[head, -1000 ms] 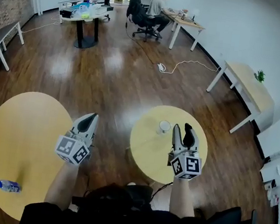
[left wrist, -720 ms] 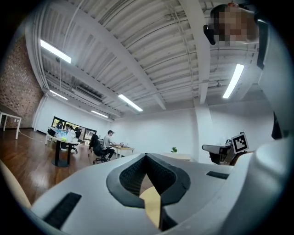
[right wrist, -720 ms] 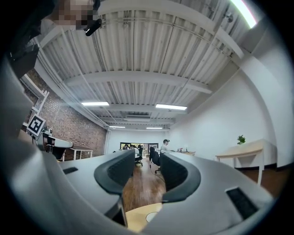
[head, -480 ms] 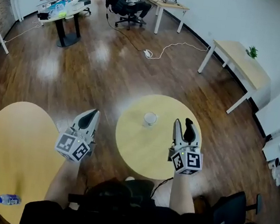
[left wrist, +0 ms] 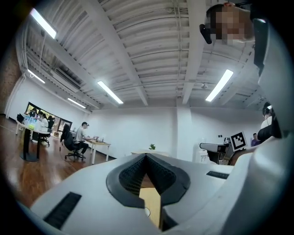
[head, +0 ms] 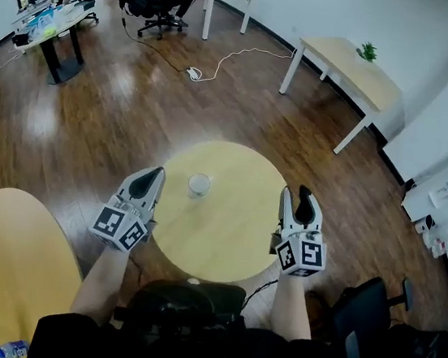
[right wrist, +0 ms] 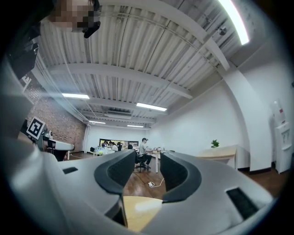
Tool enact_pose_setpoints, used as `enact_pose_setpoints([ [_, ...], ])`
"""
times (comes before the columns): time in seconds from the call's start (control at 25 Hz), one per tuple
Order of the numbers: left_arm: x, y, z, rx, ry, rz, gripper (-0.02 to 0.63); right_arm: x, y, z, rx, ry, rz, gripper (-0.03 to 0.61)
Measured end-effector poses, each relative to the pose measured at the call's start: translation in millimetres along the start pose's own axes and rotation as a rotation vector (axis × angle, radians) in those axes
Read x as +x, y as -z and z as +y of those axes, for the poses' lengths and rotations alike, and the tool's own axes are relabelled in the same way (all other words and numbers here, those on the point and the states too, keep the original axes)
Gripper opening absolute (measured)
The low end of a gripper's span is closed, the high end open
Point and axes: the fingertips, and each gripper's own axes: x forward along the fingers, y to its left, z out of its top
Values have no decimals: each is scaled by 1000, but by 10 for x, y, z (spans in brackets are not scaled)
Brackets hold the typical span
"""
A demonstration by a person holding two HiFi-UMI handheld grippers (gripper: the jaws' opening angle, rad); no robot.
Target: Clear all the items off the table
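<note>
One clear glass (head: 199,184) is all that stands on the small round tabletop (head: 228,240), toward its far side. Over the last second the person has turned toward it, so this tabletop now lies squarely between both tools instead of off to the right. The left hand-held gripper (head: 149,179) hovers at the near-left edge, jaws pressed together and empty. The right hand-held gripper (head: 297,198) hovers at the near-right edge, jaws partly apart with nothing between them. The glass looks like the next pickup. A water bottle (head: 12,348) waits on the larger tabletop (head: 7,268) at lower left.
</note>
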Motion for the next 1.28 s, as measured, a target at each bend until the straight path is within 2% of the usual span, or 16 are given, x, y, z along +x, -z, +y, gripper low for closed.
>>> enact_pose_setpoints([
  [0.24, 276, 46, -73, -15, 96, 0, 0, -205, 20, -132, 4, 98, 8, 178],
  [0.48, 439, 150, -84, -8, 137, 11, 0, -361, 61, -193, 4, 159, 28, 177],
  [0.52, 454, 192, -94, -9, 145, 20, 16, -374, 86, -189, 7, 165, 34, 178],
  [0.64, 471, 395, -125, -8, 153, 67, 156, -412, 257, -147, 16, 172, 72, 176],
  [0.84, 403, 772, -112, -18, 162, 166, 265, -447, 622, 18, 53, 166, 162, 176],
  [1.0, 318, 1206, -100, -43, 148, 242, 323, -544, 1004, 99, 93, 160, 237, 178],
  [1.28, 392, 1771, -22, -62, 119, 323, 337, -483, 1487, 143, 98, 124, 320, 178],
])
